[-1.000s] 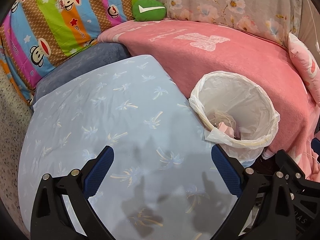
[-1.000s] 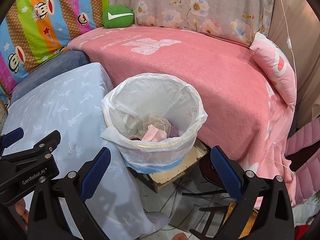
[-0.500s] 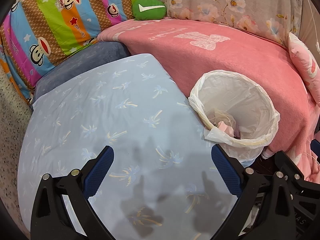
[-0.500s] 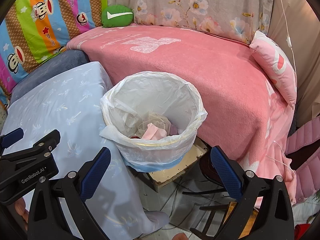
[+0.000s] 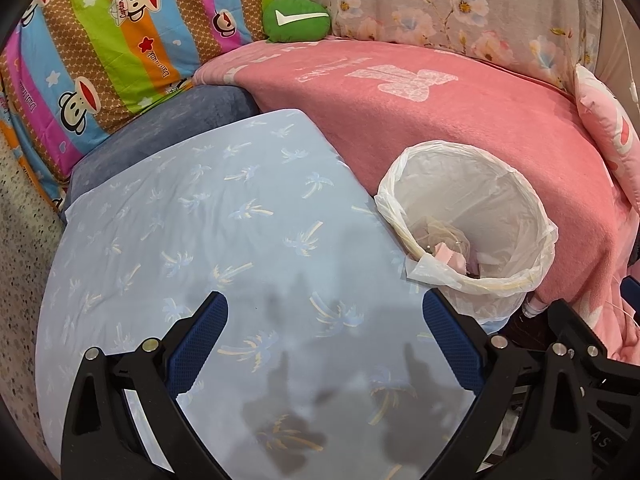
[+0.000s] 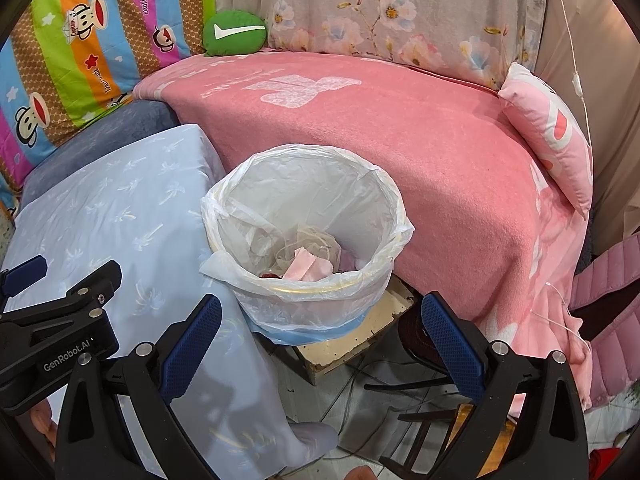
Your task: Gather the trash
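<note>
A trash bin lined with a white plastic bag stands between the light blue table and the pink bed. Inside lie crumpled clear plastic and a pink scrap. My left gripper is open and empty over the light blue patterned tablecloth, left of the bin. My right gripper is open and empty, just in front of and below the bin. The left gripper's body also shows at the left of the right wrist view.
A pink blanket covers the bed behind the bin. A green cushion, a striped monkey-print cover and a pink pillow lie around it. A worn board, cables and chair legs sit on the floor under the bin.
Both views have shifted very slightly; the bin sits a touch higher in the right wrist view. Both grippers stay open and empty.
</note>
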### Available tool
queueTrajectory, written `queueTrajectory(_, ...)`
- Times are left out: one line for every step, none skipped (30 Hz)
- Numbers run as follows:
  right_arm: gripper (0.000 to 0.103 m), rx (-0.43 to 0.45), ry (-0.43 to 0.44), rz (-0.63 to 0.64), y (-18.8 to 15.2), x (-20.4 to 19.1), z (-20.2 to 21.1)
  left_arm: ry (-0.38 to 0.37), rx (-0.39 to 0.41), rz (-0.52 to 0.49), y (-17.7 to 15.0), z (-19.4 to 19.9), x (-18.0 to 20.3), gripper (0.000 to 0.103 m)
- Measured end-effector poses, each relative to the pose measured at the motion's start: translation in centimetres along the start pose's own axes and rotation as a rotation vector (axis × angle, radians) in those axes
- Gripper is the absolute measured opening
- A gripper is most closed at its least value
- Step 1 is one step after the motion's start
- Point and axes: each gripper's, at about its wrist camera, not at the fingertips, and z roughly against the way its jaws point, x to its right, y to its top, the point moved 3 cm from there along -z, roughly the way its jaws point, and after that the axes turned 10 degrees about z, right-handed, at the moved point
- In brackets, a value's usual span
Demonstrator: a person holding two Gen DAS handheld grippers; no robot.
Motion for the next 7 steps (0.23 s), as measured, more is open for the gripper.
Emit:
queueTrajectory(0.098,0.0,-0.001,0.0,0.01,0.04,0.0,0.0,-0.001,-0.001,0.0,0.0,0.02,0.094)
queueTrajectory(0.098,0.0,-0.003,-0.001,0.01,0.06,0.01,0.001,-0.002,0.0,0.01,0.03,0.03,0.094)
queueTrajectory(0.098,-0.001,-0.002,-0.003,0.02,0.11,0.02,-0.001,-0.003,-0.001,0.02,0.05,0.04,0.094)
queueTrajectory(0.098,-0.001,-0.002,-0.004,0.04,0.16,0.04,-0.001,-0.002,-0.004,0.01,0.05,0.04,0.094)
queueTrajectory(0.098,0.0,-0.003,-0.005,0.07,0.2,0.07,-0.002,-0.003,-0.008,0.03,0.02,0.09,0.094)
queueTrajectory(0.098,0.0,-0.004,-0.005,0.06,0.22,0.09,-0.002,-0.007,-0.013,0.03,-0.05,0.14,0.094)
queueTrajectory(0.098,0.0,-0.003,-0.006,0.03,0.19,0.09,-0.002,-0.009,-0.017,0.03,-0.11,0.17,0.094)
